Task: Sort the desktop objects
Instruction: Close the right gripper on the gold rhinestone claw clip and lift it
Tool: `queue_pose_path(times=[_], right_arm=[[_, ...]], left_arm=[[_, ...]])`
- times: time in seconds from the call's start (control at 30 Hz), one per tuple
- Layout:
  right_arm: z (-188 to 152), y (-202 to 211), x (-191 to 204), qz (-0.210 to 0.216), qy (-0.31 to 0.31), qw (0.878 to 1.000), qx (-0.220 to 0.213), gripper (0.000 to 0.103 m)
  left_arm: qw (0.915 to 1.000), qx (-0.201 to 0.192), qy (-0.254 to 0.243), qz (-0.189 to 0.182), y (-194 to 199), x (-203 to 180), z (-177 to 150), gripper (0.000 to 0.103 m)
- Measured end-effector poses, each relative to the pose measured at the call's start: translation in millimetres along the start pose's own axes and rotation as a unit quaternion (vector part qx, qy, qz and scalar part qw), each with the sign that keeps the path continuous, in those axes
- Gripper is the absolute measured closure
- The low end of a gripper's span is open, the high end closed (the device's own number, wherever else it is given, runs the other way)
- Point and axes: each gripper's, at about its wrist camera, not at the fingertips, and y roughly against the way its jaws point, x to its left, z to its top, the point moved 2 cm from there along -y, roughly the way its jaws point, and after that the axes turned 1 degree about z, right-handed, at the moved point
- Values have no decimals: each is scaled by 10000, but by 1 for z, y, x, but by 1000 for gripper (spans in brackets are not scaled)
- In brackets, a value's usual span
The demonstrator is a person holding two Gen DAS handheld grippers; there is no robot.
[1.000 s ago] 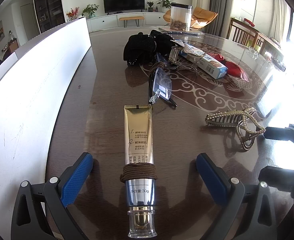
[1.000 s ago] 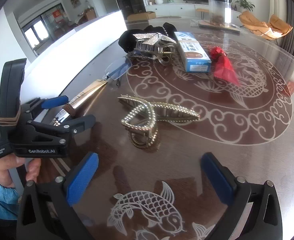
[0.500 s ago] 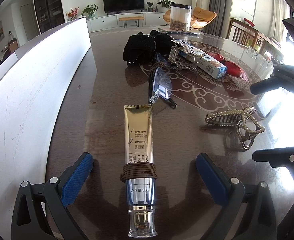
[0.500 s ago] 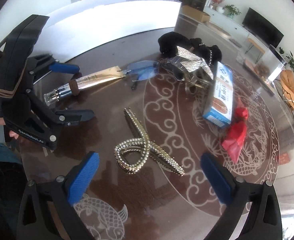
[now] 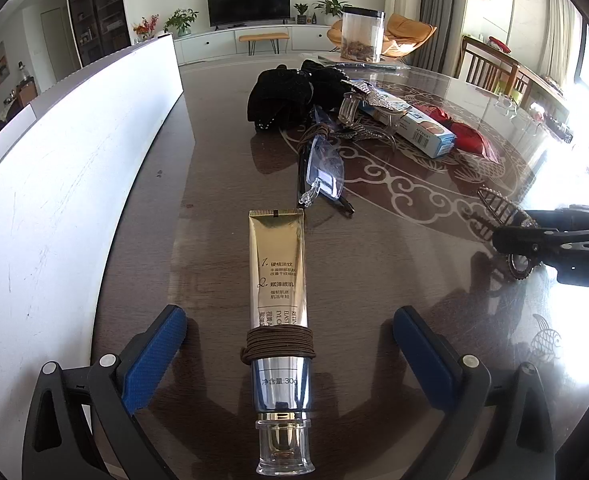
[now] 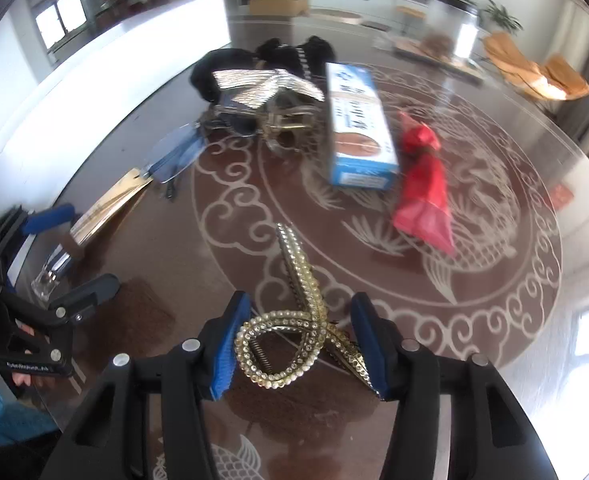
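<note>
Right wrist view, left to right: left gripper at the near left, spread wide around the gold cream tube, touching nothing. Near centre, right gripper closing around the looped end of the pearl hair clip on the counter; pads close beside the loop, contact not certain. Farther off, glasses, blue box, red pouch unsorted. Step in hand, by judgement: seizing the clip. Next: finish the squeeze, check for slip, then lift clear.
</note>
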Motion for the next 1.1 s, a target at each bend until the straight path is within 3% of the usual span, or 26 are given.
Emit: queue_pose_path(times=[0.03,0.07,0.1,0.17,0.27,0.33,0.47,0.53,1.0,1.1], right_arm=[[-6,5,-4,145,-296,9994,-98,48],[-12,9,-5,295,-412,9986,-176,41],[-15,11,-5,391,-375,9982,-244,26],[-21,18,-1,291,53,9986,-448,9],[-29,18,11,124,850,9954,-426,8],[-32,9,8,-32,1041,9940,-322,8],[-29,-2,7,-30,943,9945,-446,6],[-28,-7,9,-67,920,9946,-476,0],[-28,-7,11,-118,988,9938,-488,0],[-28,-7,12,-107,1010,9941,-393,0]], left_arm=[[10000,0,2,1,0,0,0,0],[10000,0,4,3,0,0,0,0],[10000,1,3,3,0,0,0,0],[10000,0,3,2,0,0,0,0],[10000,0,5,2,0,0,0,0],[10000,0,4,2,0,0,0,0],[10000,1,2,3,0,0,0,0],[10000,0,3,3,0,0,0,0],[10000,26,10,-5,0,1,1,0],[9978,538,-305,-220,-3,-1,6,0]])
